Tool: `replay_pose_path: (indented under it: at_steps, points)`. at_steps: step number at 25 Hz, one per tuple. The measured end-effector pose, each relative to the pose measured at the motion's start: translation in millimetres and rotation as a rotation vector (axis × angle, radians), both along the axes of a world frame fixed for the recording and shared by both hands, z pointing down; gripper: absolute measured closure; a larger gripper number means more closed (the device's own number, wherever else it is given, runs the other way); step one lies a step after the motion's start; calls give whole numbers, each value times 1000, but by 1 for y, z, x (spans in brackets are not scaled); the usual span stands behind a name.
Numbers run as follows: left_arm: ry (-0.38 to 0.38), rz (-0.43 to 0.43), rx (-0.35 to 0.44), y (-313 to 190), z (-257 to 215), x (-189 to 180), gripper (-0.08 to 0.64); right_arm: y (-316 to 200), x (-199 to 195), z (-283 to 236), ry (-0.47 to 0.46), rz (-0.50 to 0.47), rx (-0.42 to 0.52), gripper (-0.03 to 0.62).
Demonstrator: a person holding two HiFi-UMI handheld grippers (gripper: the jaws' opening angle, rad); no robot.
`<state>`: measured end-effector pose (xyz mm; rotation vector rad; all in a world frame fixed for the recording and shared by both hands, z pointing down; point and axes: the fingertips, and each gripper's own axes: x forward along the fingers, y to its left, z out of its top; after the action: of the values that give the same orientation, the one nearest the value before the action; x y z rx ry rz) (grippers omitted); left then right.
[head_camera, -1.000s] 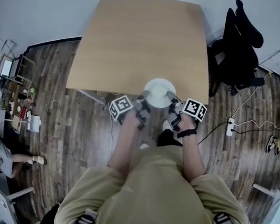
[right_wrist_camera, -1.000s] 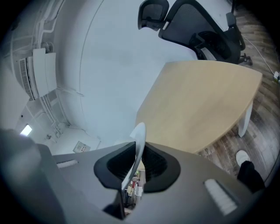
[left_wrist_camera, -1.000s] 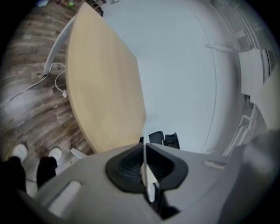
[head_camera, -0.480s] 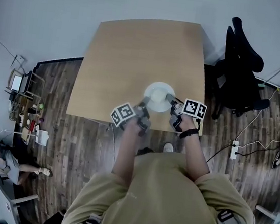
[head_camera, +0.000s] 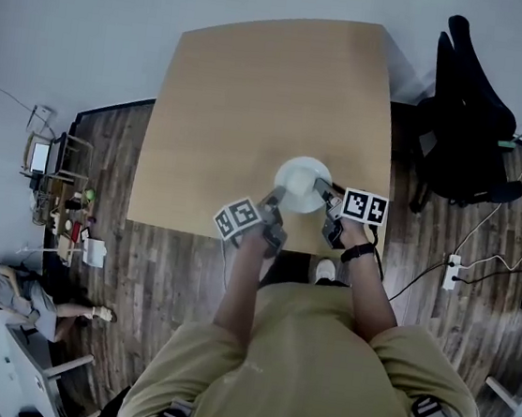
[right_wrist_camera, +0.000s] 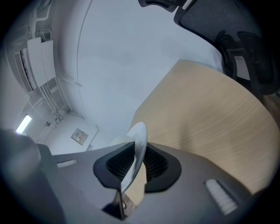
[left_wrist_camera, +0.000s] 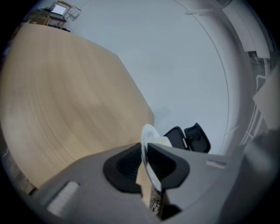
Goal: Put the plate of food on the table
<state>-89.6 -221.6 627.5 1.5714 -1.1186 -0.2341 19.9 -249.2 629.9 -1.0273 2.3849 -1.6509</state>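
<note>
Your left tool (head_camera: 274, 200), its jaws just opening slightly, and your right tool (head_camera: 324, 188) each pinch the rim of the plate (head_camera: 300, 181) near the edge of the surface (head_camera: 256, 98).

Soft even light w/ fisheye warp, blurry edges.

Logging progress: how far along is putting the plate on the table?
Done: the plate is over the table, near its edge. In hand: right gripper clamps its rim; the left gripper's jaws have just been opening, rim between them. Remaining: release; whether it rests is unclear.
</note>
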Motion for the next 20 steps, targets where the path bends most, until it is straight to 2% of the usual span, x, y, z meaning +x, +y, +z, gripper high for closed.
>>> replay_pose_path:
  at_steps: [3,6,10,13,20]
  points:
    - [-72,73,-39,-19,15,14,515,-15,14,17,24,37,-37,537]
    - [-104,114,-60,-43,23,18,511,-36,19,28,47,73,-65,531]
    - [-60,103,-59,-79,30,15,512,-71,16,31,103,57,-40,525]
    - [-58,100,-58,-105,40,15,509,-100,15,38,128,34,-11,523]
    - [-172,127,-73,-160,64,-16,499,-157,-17,64,158,12,-30,520]
